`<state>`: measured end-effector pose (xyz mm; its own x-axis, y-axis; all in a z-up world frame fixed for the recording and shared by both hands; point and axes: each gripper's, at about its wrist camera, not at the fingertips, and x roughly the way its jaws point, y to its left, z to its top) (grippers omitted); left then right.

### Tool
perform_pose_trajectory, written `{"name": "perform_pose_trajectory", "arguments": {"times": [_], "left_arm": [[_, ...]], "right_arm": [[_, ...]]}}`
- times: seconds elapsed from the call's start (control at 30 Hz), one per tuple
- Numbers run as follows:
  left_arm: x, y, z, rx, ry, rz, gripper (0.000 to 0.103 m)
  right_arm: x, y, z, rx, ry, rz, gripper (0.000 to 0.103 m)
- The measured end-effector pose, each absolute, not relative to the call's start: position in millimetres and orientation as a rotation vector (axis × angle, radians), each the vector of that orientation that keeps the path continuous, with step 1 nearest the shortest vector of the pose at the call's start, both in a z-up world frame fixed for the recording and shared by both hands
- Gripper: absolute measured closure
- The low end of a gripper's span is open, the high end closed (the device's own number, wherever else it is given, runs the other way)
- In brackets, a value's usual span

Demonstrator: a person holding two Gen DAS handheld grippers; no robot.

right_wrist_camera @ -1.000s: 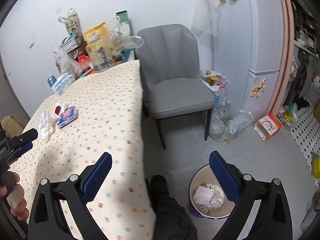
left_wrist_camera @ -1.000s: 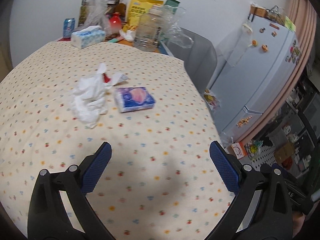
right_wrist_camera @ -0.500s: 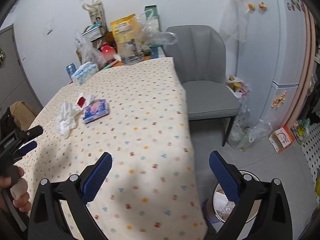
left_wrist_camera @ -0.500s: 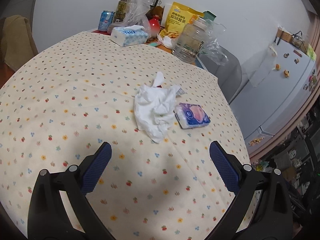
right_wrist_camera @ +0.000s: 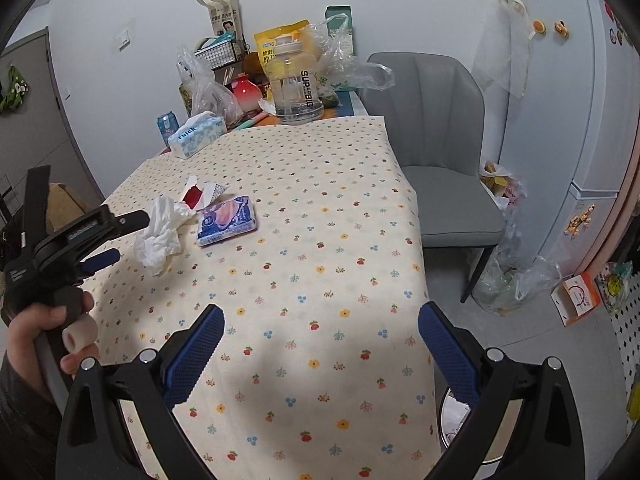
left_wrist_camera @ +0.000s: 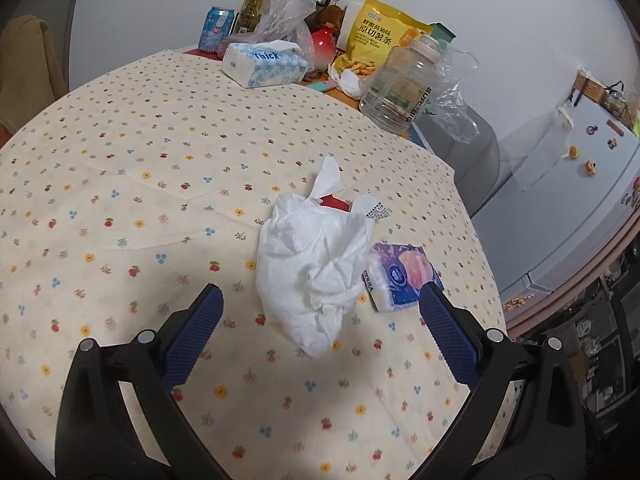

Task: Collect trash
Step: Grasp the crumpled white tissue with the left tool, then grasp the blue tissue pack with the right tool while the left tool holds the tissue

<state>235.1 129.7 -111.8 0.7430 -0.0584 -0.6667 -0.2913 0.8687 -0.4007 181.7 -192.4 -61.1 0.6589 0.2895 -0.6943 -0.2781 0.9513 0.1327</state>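
A crumpled white tissue (left_wrist_camera: 316,264) lies on the flowered tablecloth (left_wrist_camera: 120,184), with a torn red and white wrapper (left_wrist_camera: 340,202) just behind it. A blue tissue pack (left_wrist_camera: 402,276) rests at its right. My left gripper (left_wrist_camera: 320,300) is open, its blue pads on either side of the near end of the tissue, not touching it. In the right wrist view the tissue (right_wrist_camera: 162,236), the wrapper (right_wrist_camera: 200,194) and the pack (right_wrist_camera: 226,220) show at mid left, with the left gripper (right_wrist_camera: 116,240) beside them. My right gripper (right_wrist_camera: 318,320) hangs open and empty over the table's near end.
A tissue box (left_wrist_camera: 264,64), drink can (left_wrist_camera: 216,30), clear jug (left_wrist_camera: 400,84), yellow snack bag (left_wrist_camera: 380,40) and plastic bags crowd the table's far end. A grey chair (right_wrist_camera: 440,152) stands at the right. A bin (right_wrist_camera: 456,420) peeks out below the table edge. A hand (right_wrist_camera: 44,328) holds the left gripper.
The left gripper has moved forward to the tissue, which now sits between its pads. The right gripper has swung left and up over the table; the bin has slid nearly out of view.
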Motion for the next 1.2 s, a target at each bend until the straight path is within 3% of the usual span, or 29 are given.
{"name": "perform_pose_trajectory", "arguments": {"times": [0.2, 0.23, 0.3, 0.33, 0.37, 0.47, 1.2], "left_arm": [[247, 132, -121, -0.547, 0.727, 0.133, 0.007], [249, 133, -122, -0.555, 0.723, 0.128, 0.013], [250, 139, -128, -0.604, 0.735, 0.102, 0.045], [250, 143, -132, -0.634, 0.756, 0.095, 0.074], [249, 144, -134, -0.65, 0.766, 0.09, 0.085], [234, 154, -129, -0.661, 0.741, 0.101, 0.089], [168, 235, -120, -0.74, 0.65, 0.223, 0.089]], "right_arm": [[195, -186, -59, -0.002, 0.795, 0.306, 0.008], [198, -183, -59, -0.01, 0.796, 0.308, 0.008], [204, -174, -57, -0.027, 0.796, 0.317, 0.008], [207, -167, -56, -0.041, 0.792, 0.324, 0.008], [209, -163, -55, -0.049, 0.79, 0.33, 0.008], [216, -139, -50, -0.078, 0.782, 0.369, 0.008], [281, -27, -94, -0.212, 0.864, 0.446, 0.008]]}}
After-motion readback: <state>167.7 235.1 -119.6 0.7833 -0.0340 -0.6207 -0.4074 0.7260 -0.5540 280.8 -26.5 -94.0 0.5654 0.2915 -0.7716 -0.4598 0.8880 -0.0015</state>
